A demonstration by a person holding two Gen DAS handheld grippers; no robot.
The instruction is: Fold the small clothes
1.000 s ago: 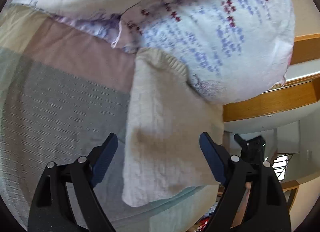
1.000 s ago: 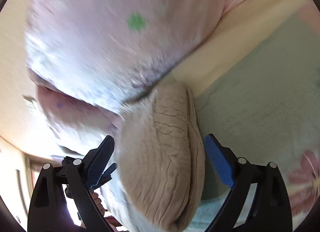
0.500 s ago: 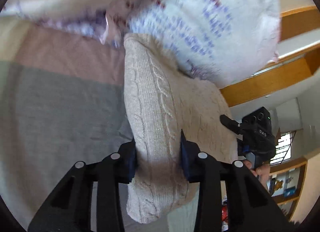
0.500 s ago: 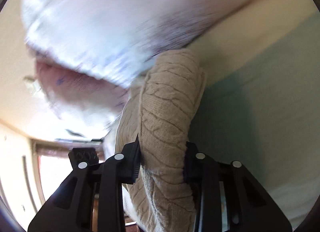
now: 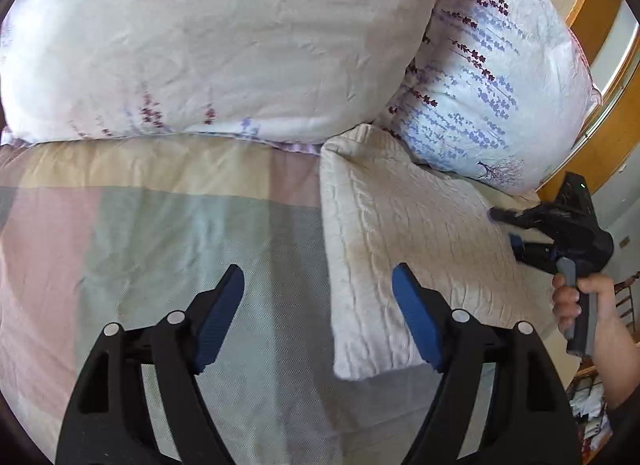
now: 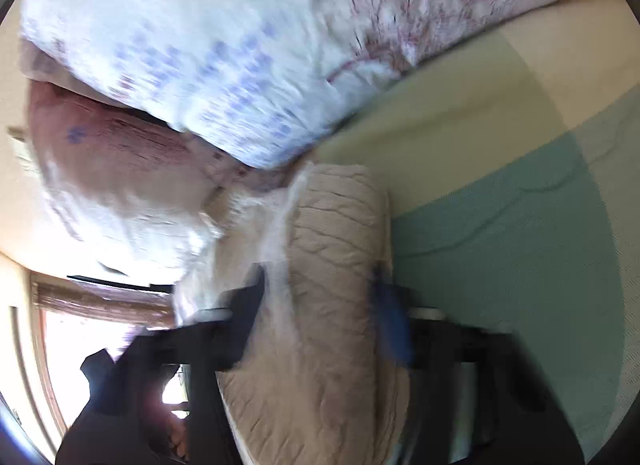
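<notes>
A folded cream cable-knit sweater (image 5: 404,233) lies flat on the bed against the pillows. My left gripper (image 5: 318,315) is open and empty, above the bedspread at the sweater's near left edge. My right gripper (image 5: 506,231) shows at the sweater's right edge in the left wrist view, its fingers apart. In the blurred right wrist view the sweater (image 6: 324,305) lies between the spread fingers of my right gripper (image 6: 320,313), which looks open around it.
Two floral pillows, one large (image 5: 224,45) and one lavender-patterned (image 5: 492,77), lie behind the sweater. The checked bedspread (image 5: 160,233) spreads to the left. A wooden headboard frame (image 5: 600,137) stands at the right.
Both grippers were shut on the sweater half a second ago. Both have opened; the left has pulled back and the sweater lies flat on the bed.
</notes>
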